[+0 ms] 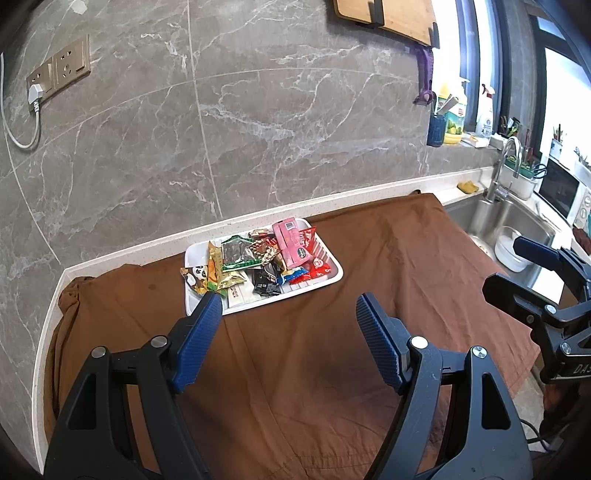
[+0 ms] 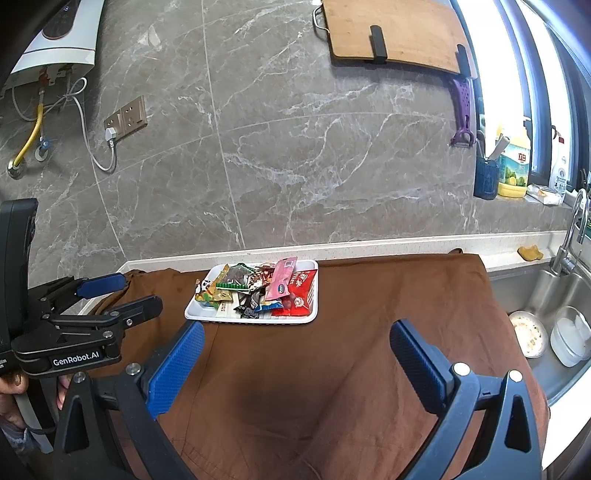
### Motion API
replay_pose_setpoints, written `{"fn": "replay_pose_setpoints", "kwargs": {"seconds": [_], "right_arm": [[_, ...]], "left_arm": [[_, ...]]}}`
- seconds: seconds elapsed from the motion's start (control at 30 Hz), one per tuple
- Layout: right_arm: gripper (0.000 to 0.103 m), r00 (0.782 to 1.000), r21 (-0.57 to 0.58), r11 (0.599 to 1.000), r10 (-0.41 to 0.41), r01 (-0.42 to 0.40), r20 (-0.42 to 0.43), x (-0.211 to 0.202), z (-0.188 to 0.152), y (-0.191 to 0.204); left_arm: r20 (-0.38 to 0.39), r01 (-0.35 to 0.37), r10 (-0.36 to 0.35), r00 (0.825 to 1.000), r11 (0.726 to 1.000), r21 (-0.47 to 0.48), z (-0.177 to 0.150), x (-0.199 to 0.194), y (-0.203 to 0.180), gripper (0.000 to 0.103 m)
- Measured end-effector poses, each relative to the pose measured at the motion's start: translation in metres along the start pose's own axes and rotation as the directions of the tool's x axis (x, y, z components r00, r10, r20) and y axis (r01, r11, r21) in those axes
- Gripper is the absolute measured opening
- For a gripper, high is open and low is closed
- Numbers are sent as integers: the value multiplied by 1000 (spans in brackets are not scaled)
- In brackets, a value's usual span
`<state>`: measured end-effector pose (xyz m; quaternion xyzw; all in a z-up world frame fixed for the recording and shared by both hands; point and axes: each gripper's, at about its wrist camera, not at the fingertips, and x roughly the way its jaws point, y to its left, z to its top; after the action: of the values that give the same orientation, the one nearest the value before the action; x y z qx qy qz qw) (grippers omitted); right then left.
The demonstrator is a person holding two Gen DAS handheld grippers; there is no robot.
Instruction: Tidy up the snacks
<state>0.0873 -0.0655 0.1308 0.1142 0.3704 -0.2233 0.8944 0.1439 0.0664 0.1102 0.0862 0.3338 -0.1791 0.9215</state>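
Observation:
A white tray (image 1: 328,280) (image 2: 207,315) sits on a brown cloth (image 1: 295,369) (image 2: 332,369) near the wall, piled with several snack packets. Among them are a pink box (image 1: 290,240) (image 2: 282,277), a red packet (image 1: 319,266) (image 2: 301,291), a green-edged dark packet (image 1: 238,253) (image 2: 236,278) and a panda-print packet (image 1: 194,277). My left gripper (image 1: 288,306) hovers open over the cloth just in front of the tray, nothing between its blue pads. My right gripper (image 2: 295,332) also stands open and empty, short of the tray. Each gripper shows at the edge of the other's view.
A steel sink (image 1: 517,229) (image 2: 546,314) with bowls and a tap lies to the right of the cloth. A grey marble wall with sockets (image 1: 61,70) (image 2: 127,118) stands behind. A wooden board (image 2: 395,33), a purple peeler and bottles hang or stand at the upper right.

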Motion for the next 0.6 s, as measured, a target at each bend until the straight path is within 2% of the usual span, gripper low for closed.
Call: {"fn": "replay_pose_setpoints", "kwargs": {"seconds": [0.2,0.37,0.43,0.53,0.6], "right_arm": [[103,1000,0,1000,1,-1,-1,0,0,0],[103,1000,1,1000,1,-1,-2,1,1,0],[103,1000,1,1000,3,-3,-3,1,1,-1],[102,1000,5,1000,5,-5,-6,2,-1,-1],[102,1000,9,1000,6,-6,-9,4,-2,-1]], "left_arm": [[17,27,-27,999,1000,3,-3,-2,-3,74],[88,42,-40,995,999,-23,0,-12,0,74],[111,1,3,994,999,-34,2,-15,1,76],[164,-89,92,982,996,-27,3,-23,0,87],[191,-98,103,976,995,-35,3,-29,3,88]]}}
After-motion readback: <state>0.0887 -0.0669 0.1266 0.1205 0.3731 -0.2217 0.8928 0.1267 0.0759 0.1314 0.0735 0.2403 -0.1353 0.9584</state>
